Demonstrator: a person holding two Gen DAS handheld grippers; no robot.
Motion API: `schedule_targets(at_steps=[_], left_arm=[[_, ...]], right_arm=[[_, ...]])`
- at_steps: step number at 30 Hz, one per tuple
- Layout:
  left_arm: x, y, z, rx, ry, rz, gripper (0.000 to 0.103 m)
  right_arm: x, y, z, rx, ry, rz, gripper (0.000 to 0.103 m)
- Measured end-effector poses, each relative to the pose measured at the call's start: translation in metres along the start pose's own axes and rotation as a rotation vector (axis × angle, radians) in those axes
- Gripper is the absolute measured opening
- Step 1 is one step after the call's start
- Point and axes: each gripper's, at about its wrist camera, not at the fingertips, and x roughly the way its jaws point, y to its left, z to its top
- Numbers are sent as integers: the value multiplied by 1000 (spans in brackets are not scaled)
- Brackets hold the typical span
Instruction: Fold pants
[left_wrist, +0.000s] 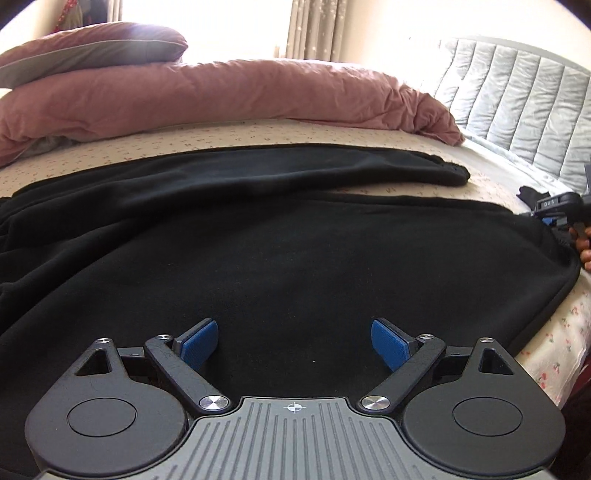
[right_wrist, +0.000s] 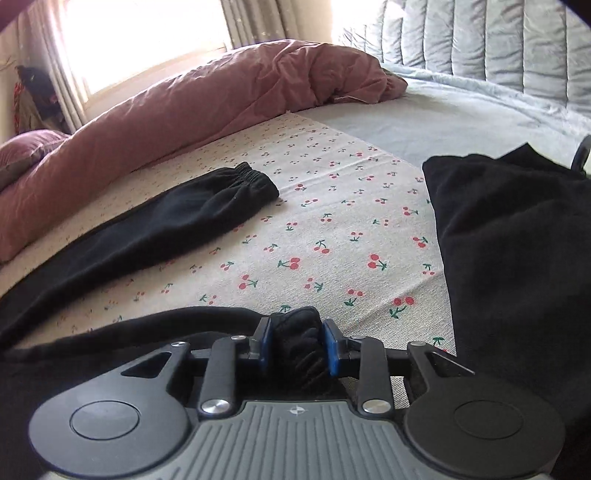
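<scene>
Black pants (left_wrist: 295, 258): spread on cherry-print bedsheet (right_wrist: 332, 229), both legs laid out, pink duvet (left_wrist: 221, 99) beyond. Left gripper (left_wrist: 295, 343): blue pads wide apart above the fabric, grasping nothing. Right gripper (right_wrist: 297, 347): clenched on a bunched pants cuff (right_wrist: 295, 325).

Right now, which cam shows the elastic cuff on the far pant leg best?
Right wrist view: the elastic cuff lies flat on the cherry-print sheet, its gathers sharp. The left wrist view shows the same cuff only as a dark, foreshortened end, no gathers readable.
</scene>
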Motion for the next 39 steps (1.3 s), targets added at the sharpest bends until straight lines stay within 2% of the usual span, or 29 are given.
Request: schedule_targets(at_steps=[2, 4, 6, 9, 10, 11, 14, 16, 21, 25, 27, 31, 35, 39], left_arm=[[0, -3, 1, 41, 7, -4, 95], [-1, -2, 1, 57, 23, -40, 97], [-4, 2, -3, 55, 30, -63, 98], [-3, -1, -5, 75, 26, -59, 99], [-4, -1, -6, 81, 24, -59, 99], [-4, -2, -4, 80, 23, -59, 99], [-10, 6, 0, 40, 26, -59, 99], [-19, 16, 9, 16, 11, -42, 99], [-40, 64, 47, -71, -60, 70, 99], [-42, 103, 80, -106, -62, 115, 99], [-33, 119, 100, -98, -53, 138, 99], [3, 142, 137, -25, -27, 162, 99], [64, 164, 164, 99, 19, 236, 99], [124, 188, 183, 162, 71, 230, 97]], right_arm=[[-12, 12, 1, -78, -58, -77, 26], [-11, 18, 2, -161, -95, -161, 24], [9, 17, -1, -156, -22, -183, 24], [13, 19, -6, -216, -36, -215, 27], [10, 20, -5, -204, -39, -218, 33], [4, 19, -3, -175, -45, -212, 43], [-10, 21, 6, -123, -69, -169, 59], [-15, 25, 15, -100, -72, -137, 64], [-15, 40, 44, -60, -74, -64, 72], [-2, 53, 69, -72, -82, -54, 79], [10, 56, 82, -72, -72, -41, 83], [44, 59, 107, -50, -39, -29, 83], [90, 56, 129, -8, -12, -2, 83], [141, 58, 144, 17, 29, 9, 79]])
